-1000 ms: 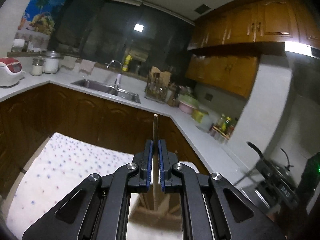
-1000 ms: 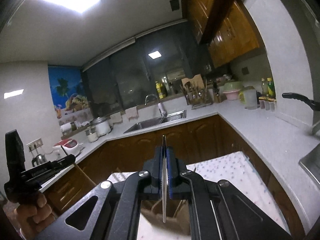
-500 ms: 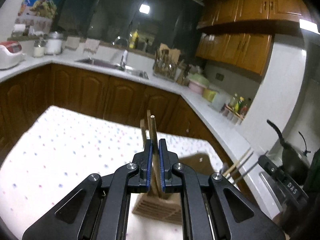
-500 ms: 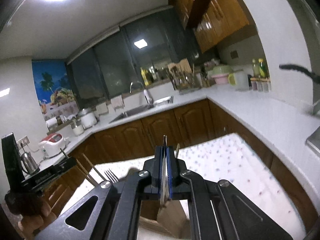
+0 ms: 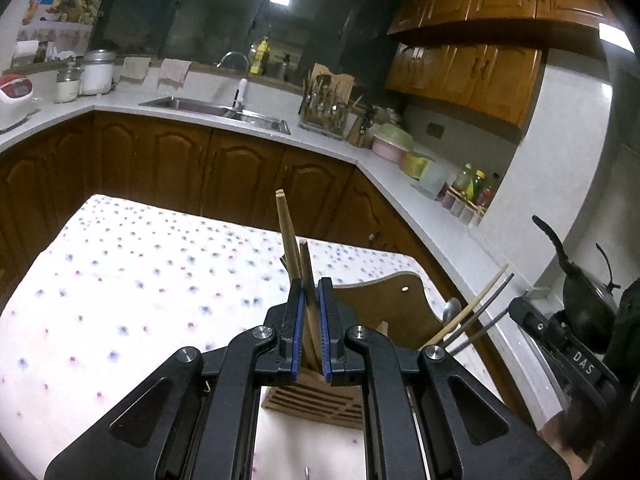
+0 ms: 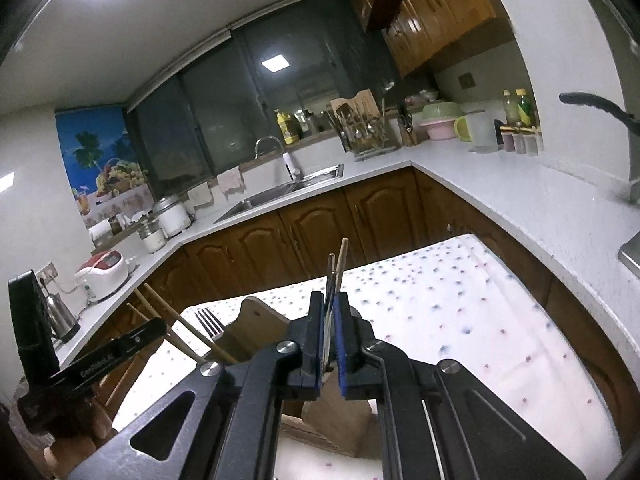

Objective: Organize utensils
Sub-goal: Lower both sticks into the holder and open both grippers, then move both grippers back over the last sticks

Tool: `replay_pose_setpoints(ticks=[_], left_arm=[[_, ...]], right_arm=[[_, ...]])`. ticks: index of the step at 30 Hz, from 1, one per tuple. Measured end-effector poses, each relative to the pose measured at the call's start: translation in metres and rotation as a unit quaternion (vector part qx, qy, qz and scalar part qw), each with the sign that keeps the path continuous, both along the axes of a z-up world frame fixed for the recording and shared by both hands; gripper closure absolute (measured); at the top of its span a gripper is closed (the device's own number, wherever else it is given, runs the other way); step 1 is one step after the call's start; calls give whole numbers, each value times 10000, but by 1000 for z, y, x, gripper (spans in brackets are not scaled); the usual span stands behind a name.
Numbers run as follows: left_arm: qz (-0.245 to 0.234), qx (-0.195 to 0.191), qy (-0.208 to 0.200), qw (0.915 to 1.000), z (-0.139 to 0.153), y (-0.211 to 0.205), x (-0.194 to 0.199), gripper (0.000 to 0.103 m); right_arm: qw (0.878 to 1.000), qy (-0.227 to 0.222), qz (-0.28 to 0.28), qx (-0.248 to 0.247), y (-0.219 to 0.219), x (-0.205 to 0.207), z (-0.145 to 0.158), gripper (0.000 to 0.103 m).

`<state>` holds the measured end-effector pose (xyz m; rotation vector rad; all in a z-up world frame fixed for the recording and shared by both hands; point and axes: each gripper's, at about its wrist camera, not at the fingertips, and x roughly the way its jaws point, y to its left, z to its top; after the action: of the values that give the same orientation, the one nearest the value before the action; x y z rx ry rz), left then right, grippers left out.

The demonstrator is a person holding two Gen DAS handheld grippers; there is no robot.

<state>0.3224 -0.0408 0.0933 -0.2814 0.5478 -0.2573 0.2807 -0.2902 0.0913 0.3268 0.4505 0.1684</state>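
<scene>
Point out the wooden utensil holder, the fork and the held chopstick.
wooden utensil holder (image 5: 380, 304): left wrist view, arched back panel.
fork (image 6: 208, 320): right wrist view, tines.
chopstick (image 5: 309, 272): left wrist view, shaft above the pads.

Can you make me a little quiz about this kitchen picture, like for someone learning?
1. True or false: the tablecloth is plain red all over.
2. Pick one. What is between the jaws of the left gripper? A) a spoon B) a wooden chopstick C) a knife
3. In the right wrist view, a fork stands in the wooden holder. Which way do its prongs point?

Key: 1. False, it is white with small coloured dots. 2. B. 3. Up.
</scene>
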Motion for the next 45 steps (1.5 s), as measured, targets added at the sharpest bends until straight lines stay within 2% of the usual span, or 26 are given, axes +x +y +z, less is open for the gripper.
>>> replay_pose_setpoints(ticks=[2, 3, 4, 5, 7, 8, 9, 10, 11, 12, 13, 17, 27, 31, 36, 40, 45], left_arm=[[-62, -56, 16, 10000, 2, 3, -3, 94], [-74, -69, 7, 9999, 3, 3, -6, 88], [-57, -82, -11, 9999, 6, 5, -10, 83], [-31, -112, -54, 9999, 8, 8, -16, 73], [25, -147, -138, 9998, 13, 13, -27, 65], [55, -143, -153, 9998, 14, 15, -32, 55], [117, -134, -169, 9997, 15, 18, -40, 41], [204, -122, -190, 9995, 16, 22, -47, 34], [291, -109, -217, 9993, 17, 25, -55, 22], [351, -94, -245, 9990, 17, 27, -61, 15], [395, -61, -268, 9988, 17, 30, -69, 12], [456, 86, -220, 9987, 9, 38, -93, 9], [518, 201, 328, 9979, -29, 61, -146, 9], [456, 192, 554, 9972, -42, 63, -160, 9], [310, 357, 707, 9964, -56, 54, -174, 9], [89, 707, 1075, 9917, -74, 36, -174, 9], [-261, 1304, 1518, 9794, -105, -2, -168, 9]], right_arm=[[10000, 14, 0, 96, -3, -1, 0, 88], [9999, 4, -5, 121, -5, -1, 1, 84], [9999, -38, -15, 155, -6, -4, 2, 71], [9998, -94, -18, 188, -7, -8, 4, 53], [9992, -262, -85, 274, -11, -18, 10, 34], [9989, -337, -110, 306, -13, -23, 12, 28], [9985, -404, -133, 334, -14, -28, 14, 25], [9982, -460, -148, 366, -16, -34, 16, 15], [9978, -497, -173, 399, -18, -40, 17, 8], [9975, -528, -190, 434, -19, -45, 18, 4], [9971, -556, -209, 477, -21, -52, 19, 2], [9970, -484, -221, 568, -24, -74, 15, 2], [9971, 14, -203, 733, -28, -126, -16, 1], [9970, 173, -198, 723, -26, -142, -27, 1], [9967, 333, -192, 718, -24, -157, -37, 1], [9961, 427, -221, 738, -25, -169, -46, 1], [9959, 521, -264, 696, -29, -180, -54, 1]])
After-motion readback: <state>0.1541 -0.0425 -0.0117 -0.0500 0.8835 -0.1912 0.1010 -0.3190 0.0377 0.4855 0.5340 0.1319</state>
